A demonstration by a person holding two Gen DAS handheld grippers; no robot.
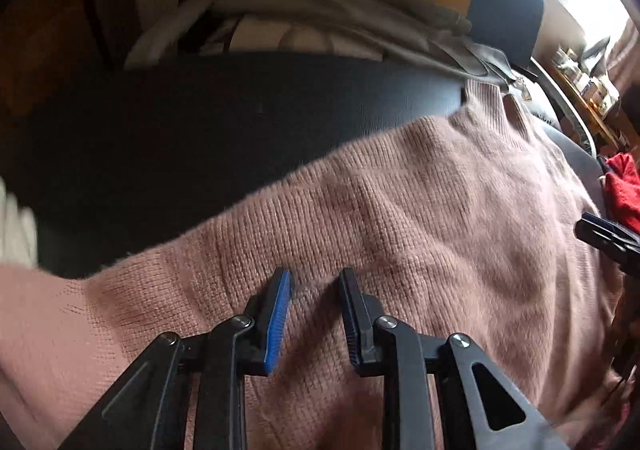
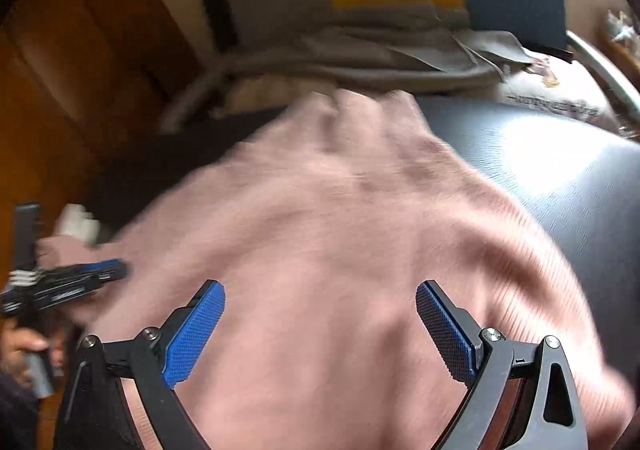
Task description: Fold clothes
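Pink sweater [image 1: 400, 210] under both tongs: left tongs [image 1: 316, 278] narrowly parted, right tongs [image 2: 320, 298] wide.

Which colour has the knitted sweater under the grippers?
The sweater is dusty pink, a plain ribbed knit; the left wrist view shows it best.

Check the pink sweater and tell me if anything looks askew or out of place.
The pink sweater lies crooked across the dark seat, its collar angled toward one corner and the knit rumpled. No damage or spill shows. Both grippers are over it with their jaws apart.
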